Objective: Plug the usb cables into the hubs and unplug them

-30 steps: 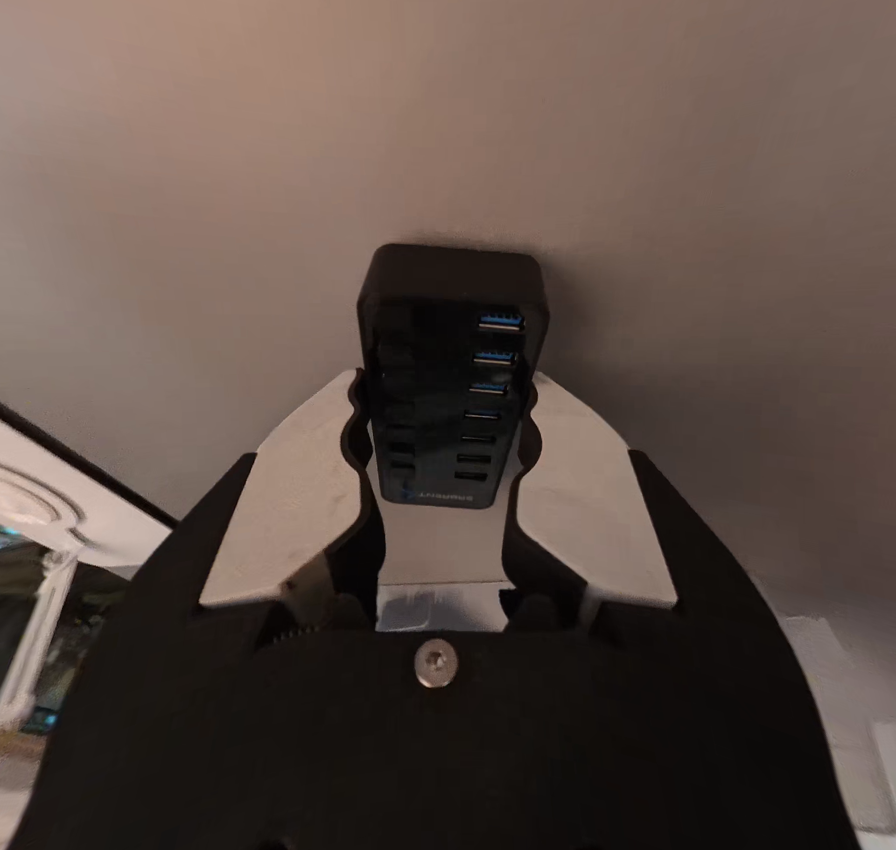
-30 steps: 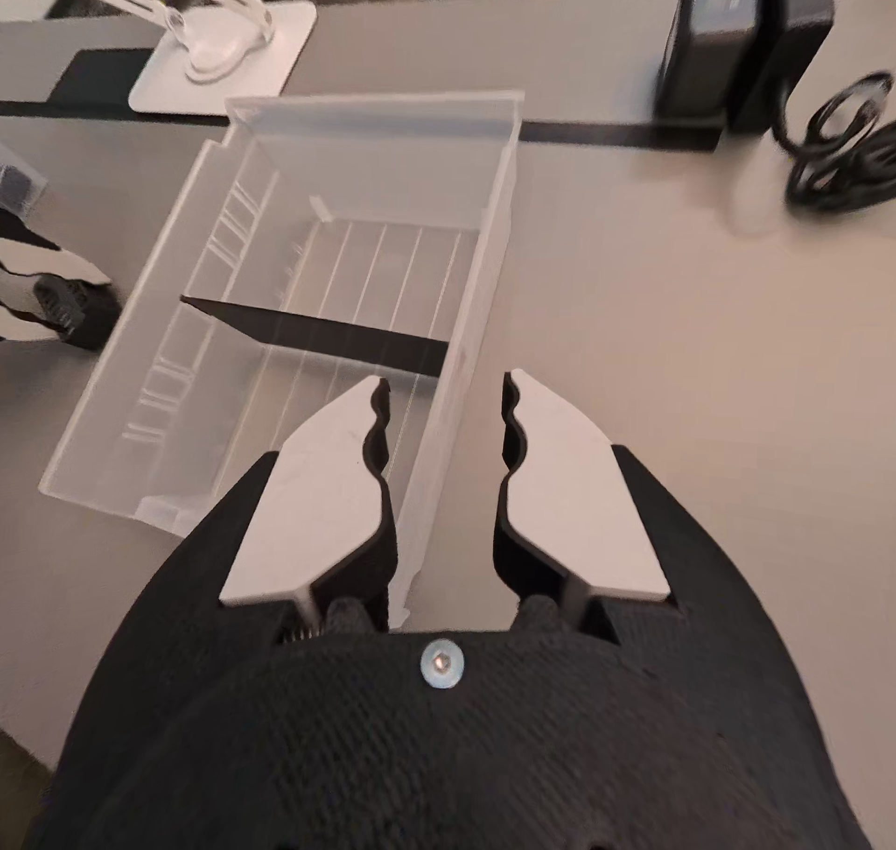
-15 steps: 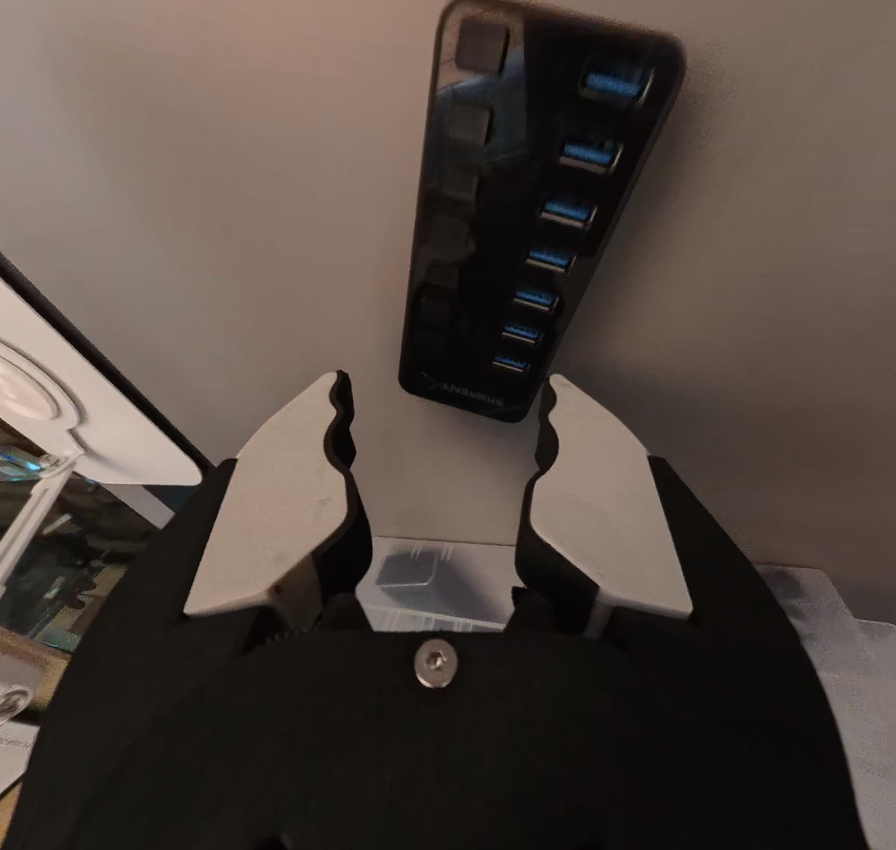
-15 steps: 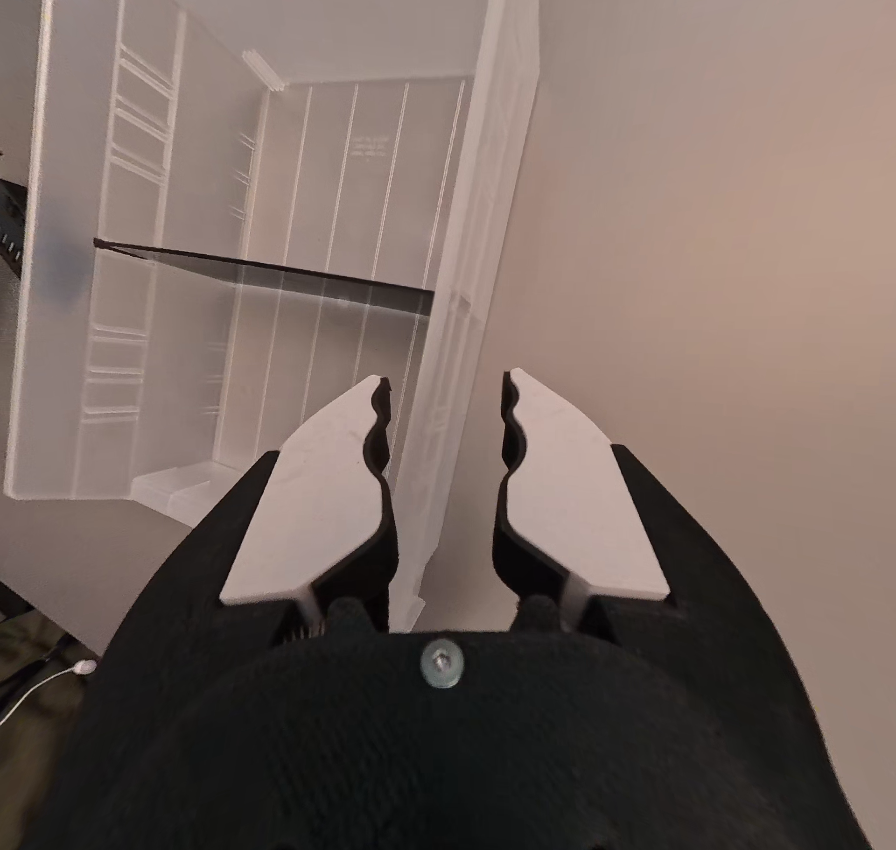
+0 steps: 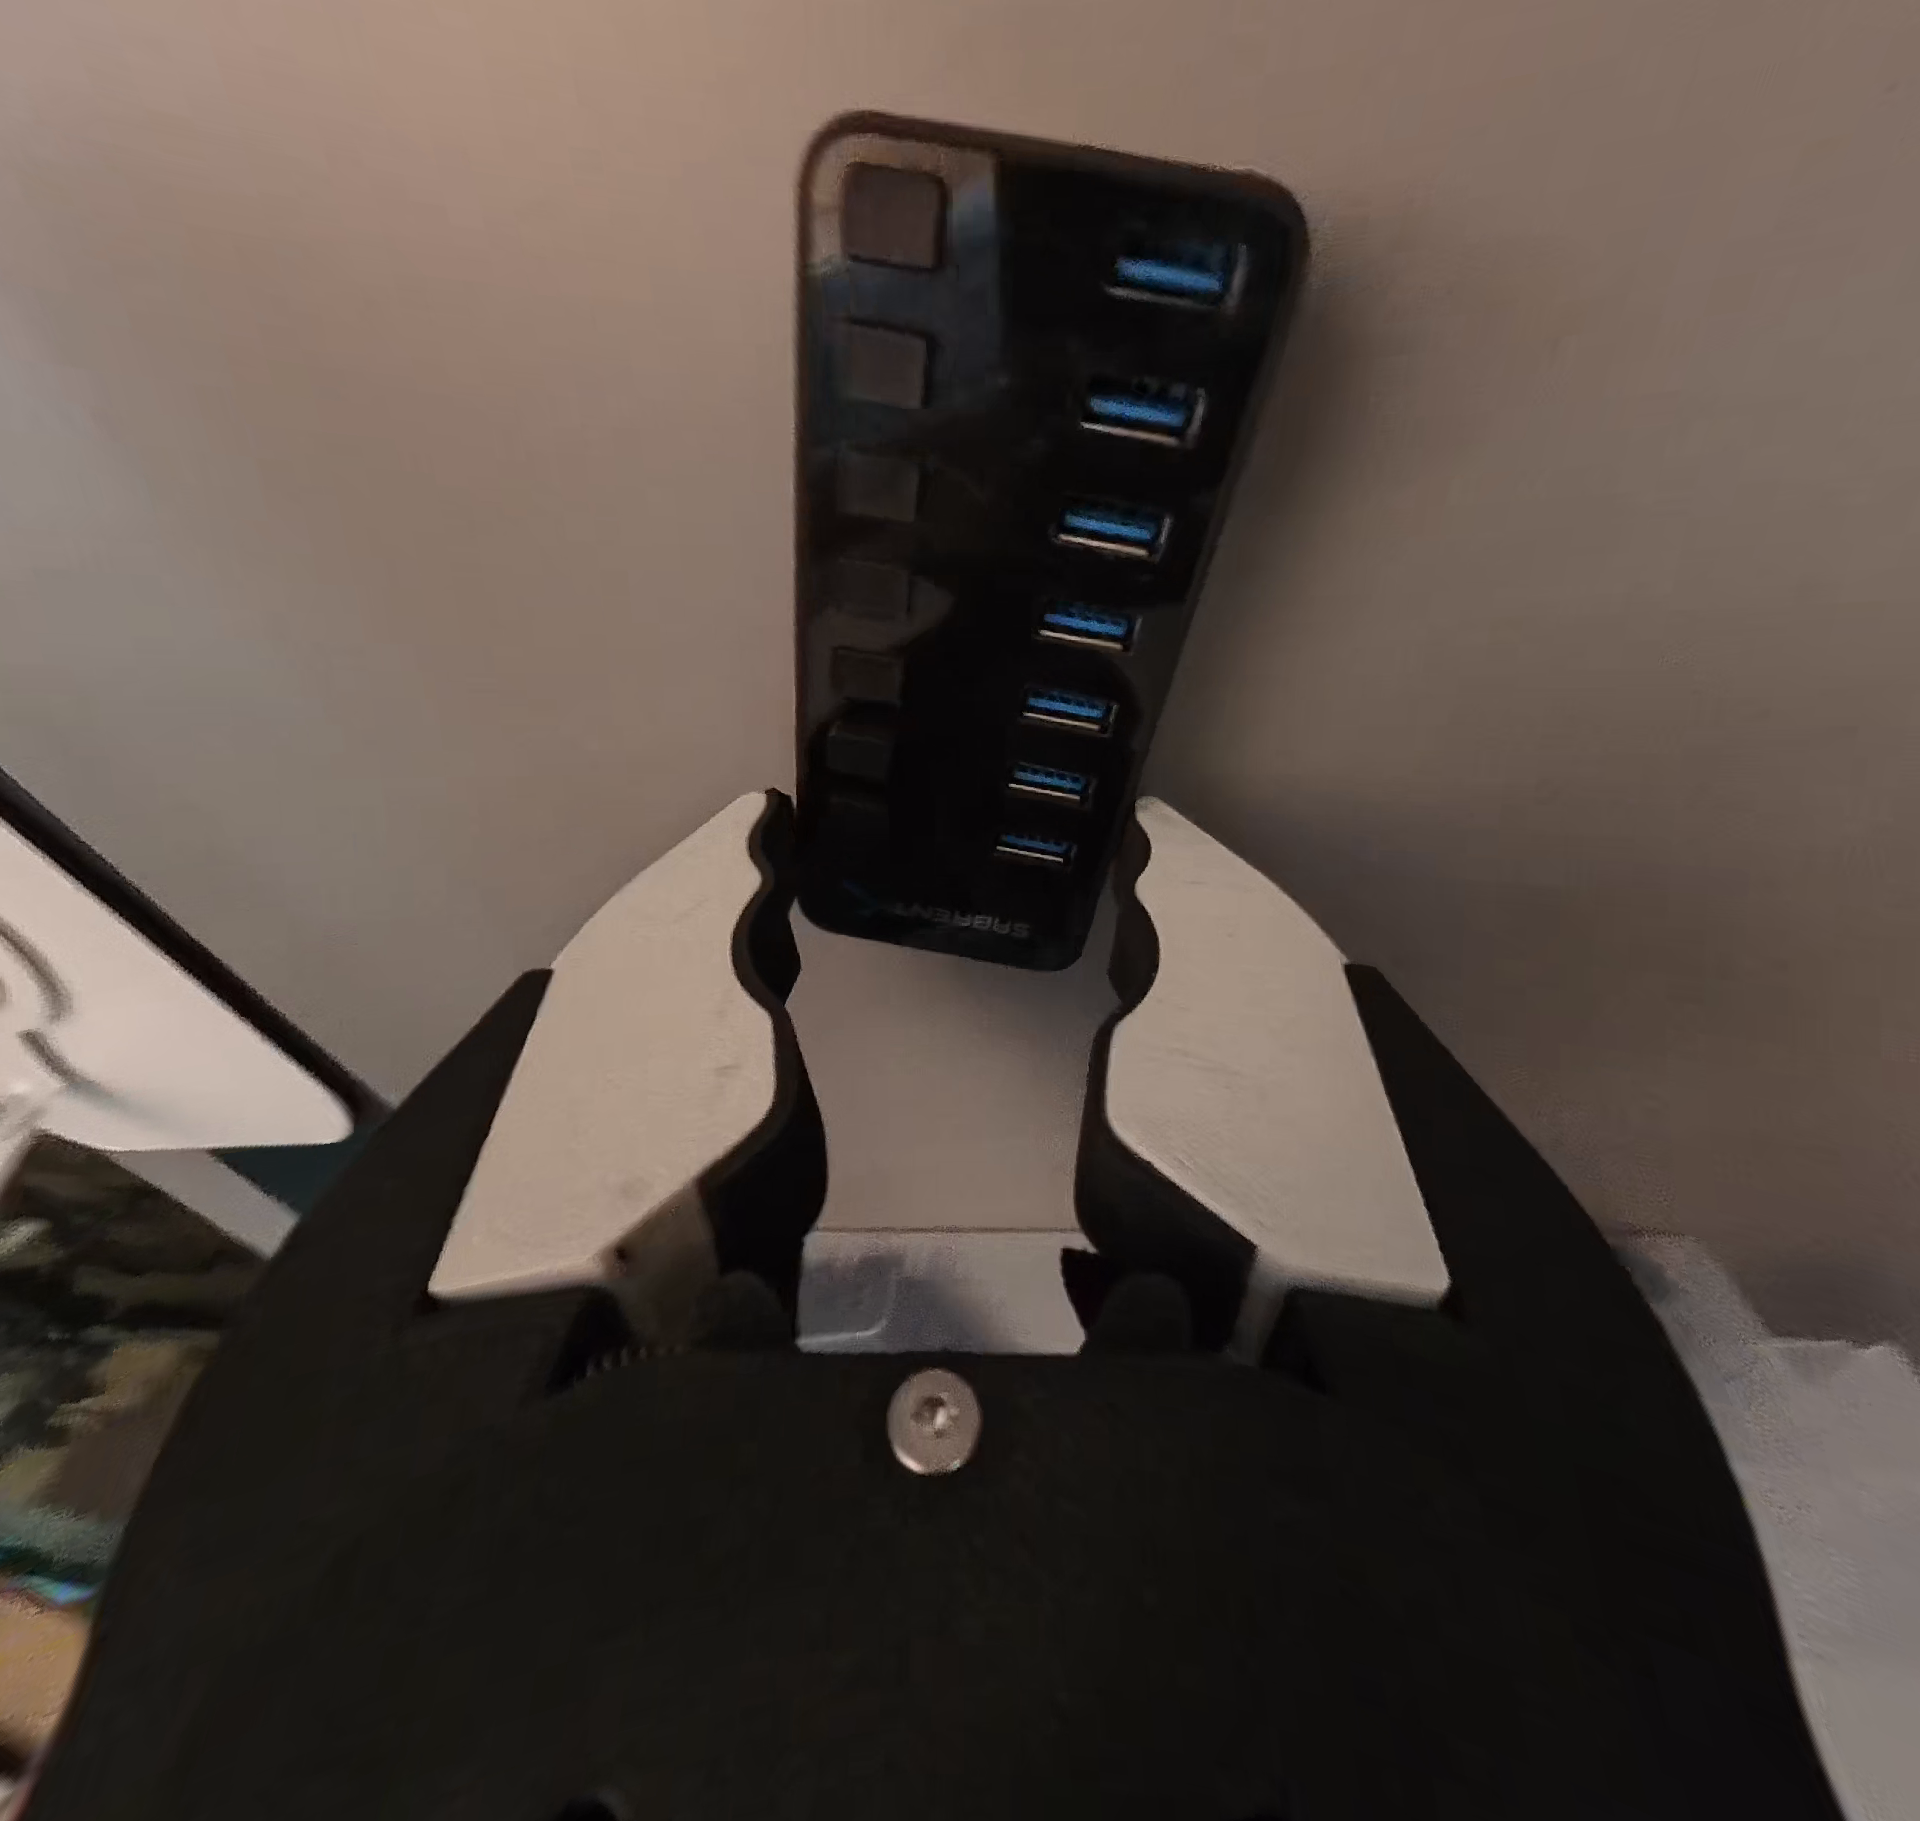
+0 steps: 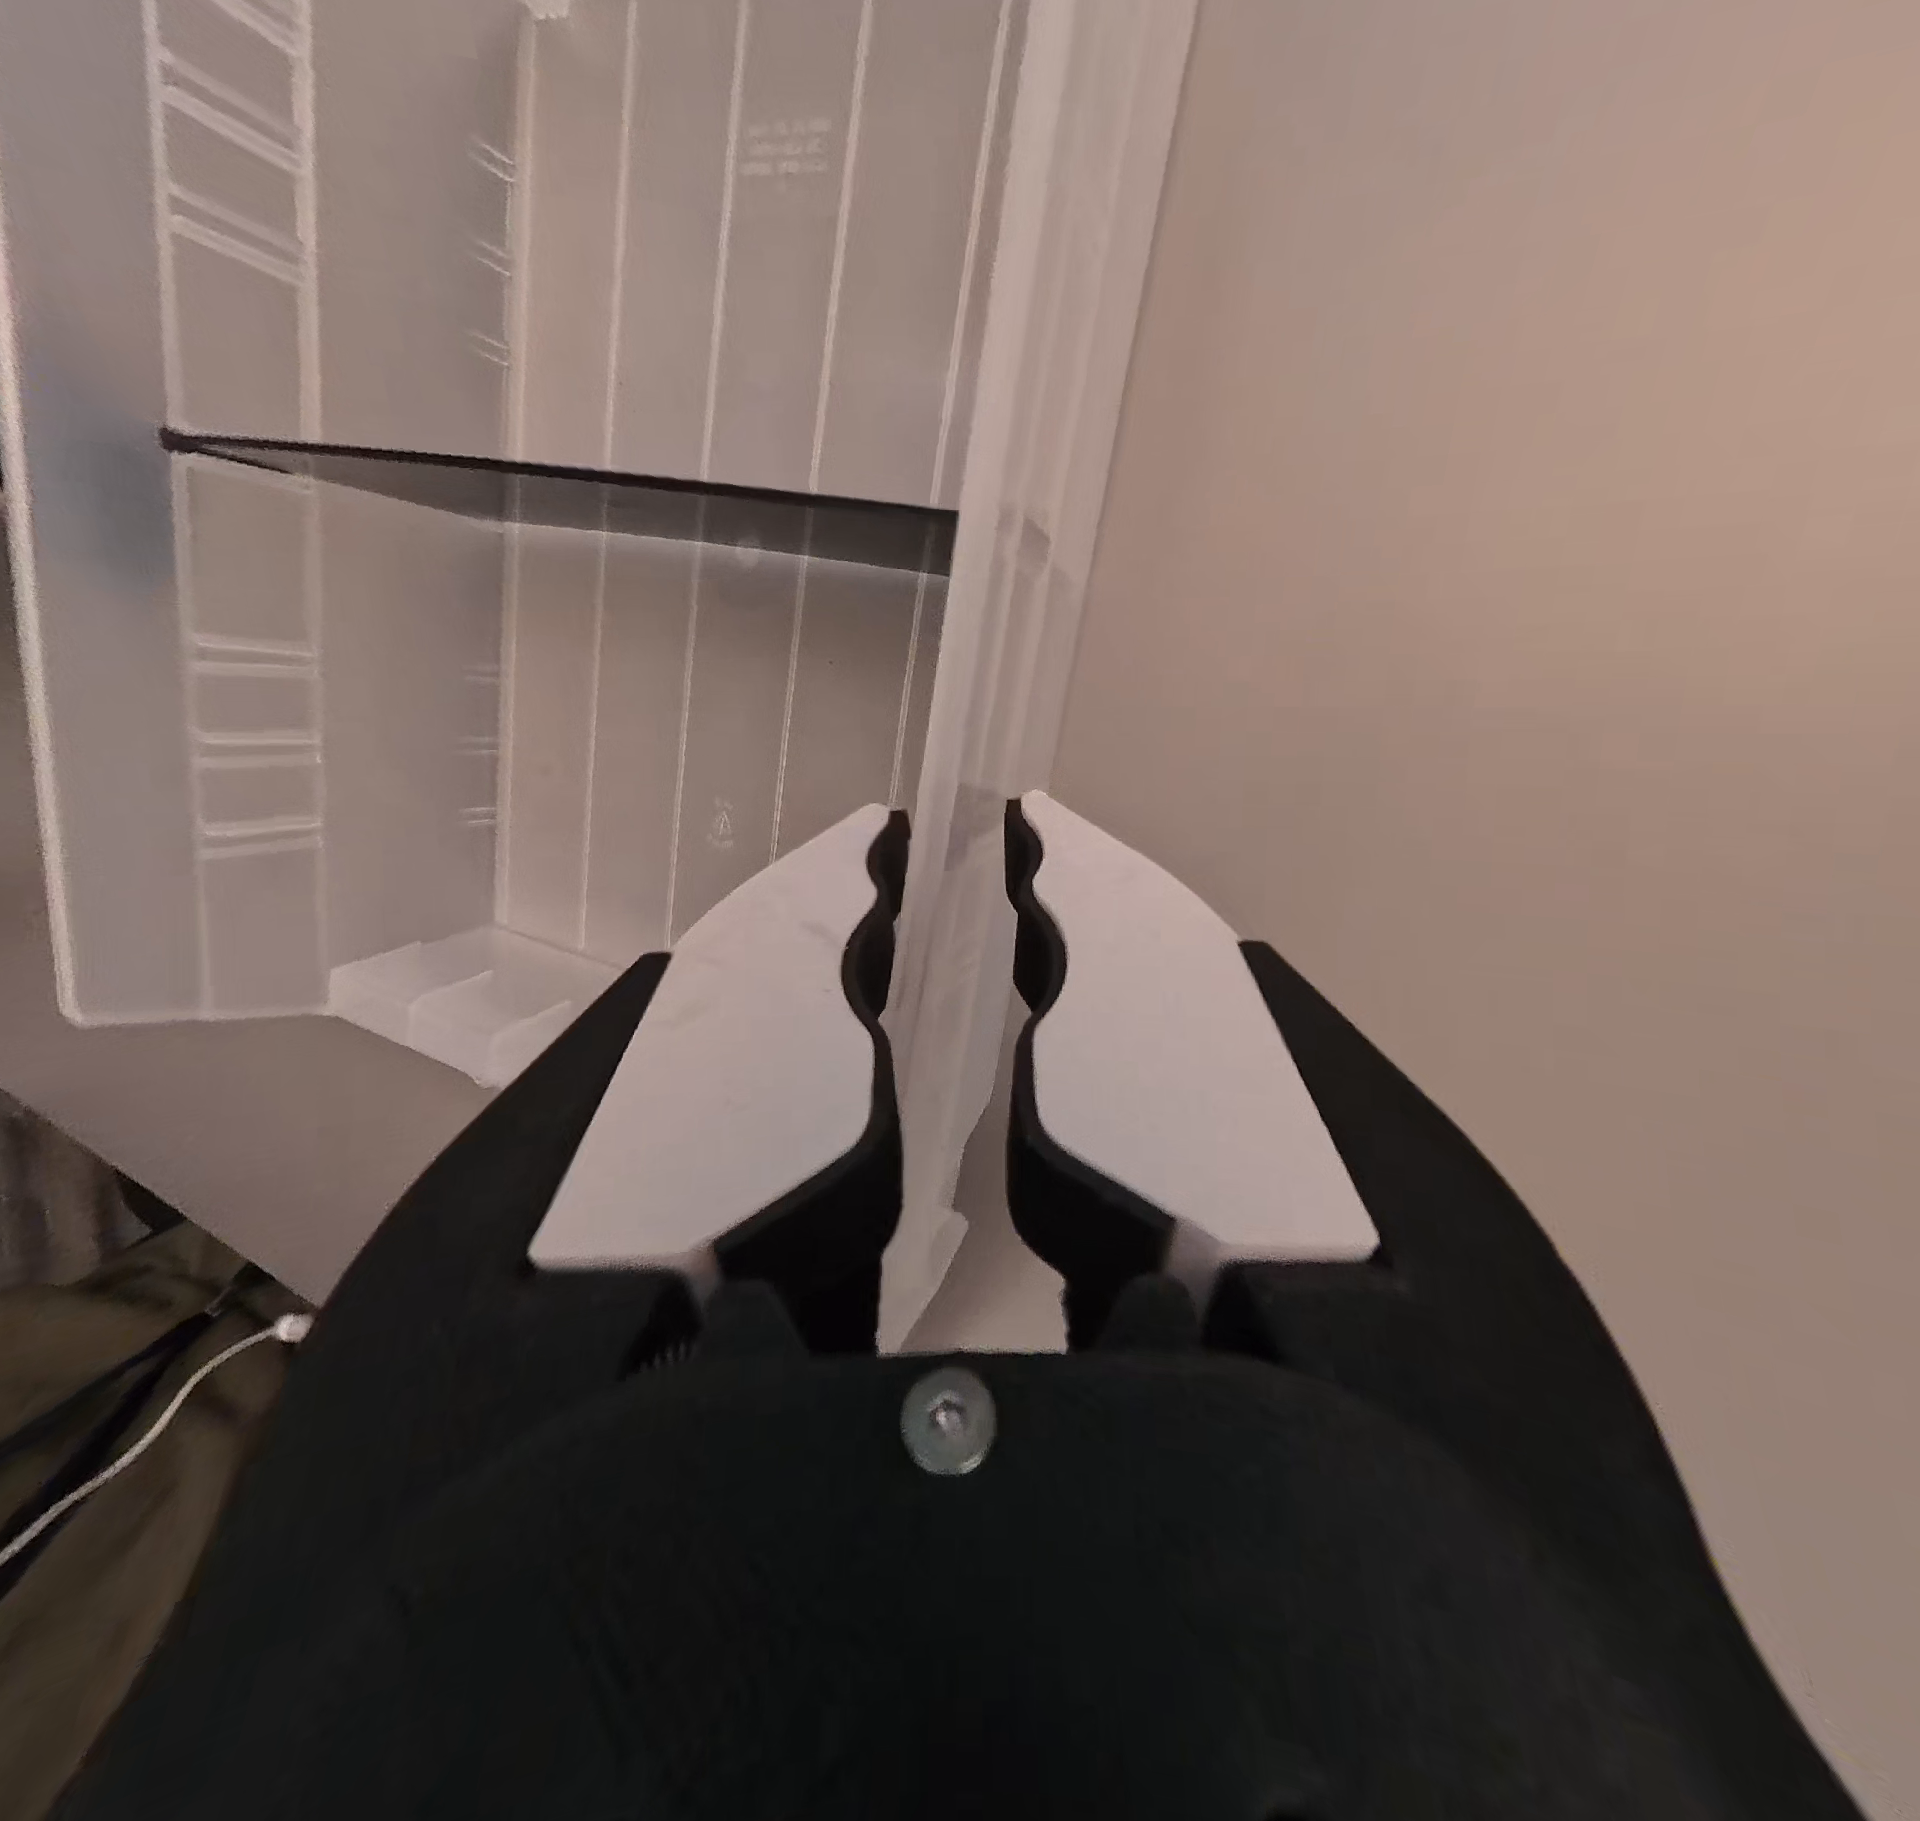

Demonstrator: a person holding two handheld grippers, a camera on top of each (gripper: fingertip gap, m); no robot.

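hub between my left fingers, bin wall between my right

on the pale table (image 5: 416, 421), straight ahead of my left gripper (image 5: 948, 815), lies the black usb hub (image 5: 1023, 483), long side running away from me. it has a row of blue ports down its right side and a row of square buttons down its left. my left fingers (image 5: 665, 992) flank the hub's near end; the left tip touches its edge, but i cannot tell whether the right one does, so i cannot tell if they are gripping it. no cables are visible.

my right gripper (image 6: 956, 810) has its fingers narrow, straddling the right wall of a clear plastic bin (image 6: 1081, 421). whether they pinch that wall i cannot tell. a dark divider (image 6: 582, 498) crosses the bin.
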